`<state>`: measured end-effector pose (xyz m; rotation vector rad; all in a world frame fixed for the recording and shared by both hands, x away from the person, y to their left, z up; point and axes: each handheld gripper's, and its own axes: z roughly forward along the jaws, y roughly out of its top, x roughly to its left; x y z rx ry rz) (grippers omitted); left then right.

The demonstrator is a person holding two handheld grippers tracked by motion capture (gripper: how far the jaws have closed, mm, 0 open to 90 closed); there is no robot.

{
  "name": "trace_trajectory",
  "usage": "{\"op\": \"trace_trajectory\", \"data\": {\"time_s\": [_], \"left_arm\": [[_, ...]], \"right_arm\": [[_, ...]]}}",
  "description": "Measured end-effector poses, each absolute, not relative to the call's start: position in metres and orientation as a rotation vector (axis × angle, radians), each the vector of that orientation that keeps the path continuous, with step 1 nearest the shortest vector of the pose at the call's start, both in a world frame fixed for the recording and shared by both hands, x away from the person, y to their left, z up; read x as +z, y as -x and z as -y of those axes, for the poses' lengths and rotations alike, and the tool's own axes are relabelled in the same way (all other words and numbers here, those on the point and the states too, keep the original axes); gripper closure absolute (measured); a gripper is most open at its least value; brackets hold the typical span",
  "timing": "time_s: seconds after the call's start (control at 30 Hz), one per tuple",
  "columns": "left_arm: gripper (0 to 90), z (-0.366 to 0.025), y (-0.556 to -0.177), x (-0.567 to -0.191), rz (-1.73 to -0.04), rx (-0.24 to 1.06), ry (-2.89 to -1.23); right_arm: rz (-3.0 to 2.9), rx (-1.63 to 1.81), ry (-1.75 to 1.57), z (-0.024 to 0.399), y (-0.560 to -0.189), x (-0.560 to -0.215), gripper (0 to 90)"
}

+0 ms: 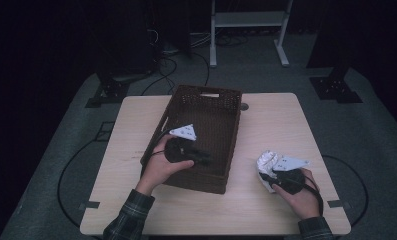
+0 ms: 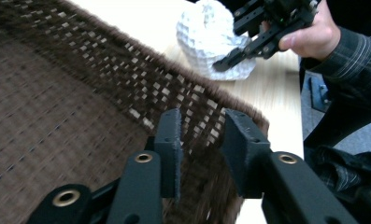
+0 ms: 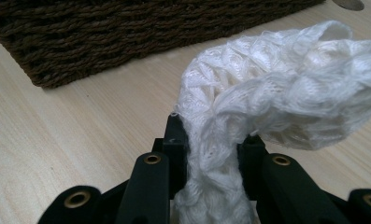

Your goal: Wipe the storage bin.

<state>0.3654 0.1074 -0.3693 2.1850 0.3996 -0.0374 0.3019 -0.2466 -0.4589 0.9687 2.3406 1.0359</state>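
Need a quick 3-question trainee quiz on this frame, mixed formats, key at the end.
1. True or false: the right gripper is shut on the white knitted cloth.
2. Where is the left gripper? A) over the brown woven basket B) resting on the bare table C) touching the cloth
3. Fill in: in the left gripper view, the gap between the left gripper's fingers holds ____.

Key: 1 true: the cloth is pinched between its fingers. 2 A: it hangs over the basket's near end, fingers apart. 3 nothing: only the basket's weave shows behind the gap.
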Motion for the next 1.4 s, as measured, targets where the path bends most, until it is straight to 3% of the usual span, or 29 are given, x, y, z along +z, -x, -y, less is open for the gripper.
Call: {"op": "trace_trajectory", "data": {"time_s": [0.53,0.9,1.0,1.1,1.4], "left_arm": [[52.5,-0.178,-0.359,-0.384,-0.499,0.001,-2.173],[50.9,-0.178,-0.357,-0.393,-0.470,-0.043,-2.220],[53.3,-0.177,-0.356,-0.394,-0.461,-0.059,-2.220],[62.0,-0.177,-0.355,-0.393,-0.445,-0.085,-2.225],[70.6,-0.162,-0.352,-0.392,-0.415,-0.124,-2.244]], "right_arm": [[-2.342,1.037,-0.964,0.247,-0.302,-0.459,71.3],[-2.347,1.030,-0.959,0.246,-0.302,-0.460,71.4],[-2.347,1.031,-0.959,0.246,-0.302,-0.460,71.3],[-2.348,1.031,-0.961,0.246,-0.302,-0.460,71.3],[-2.349,1.028,-0.957,0.246,-0.302,-0.460,71.3]]}}
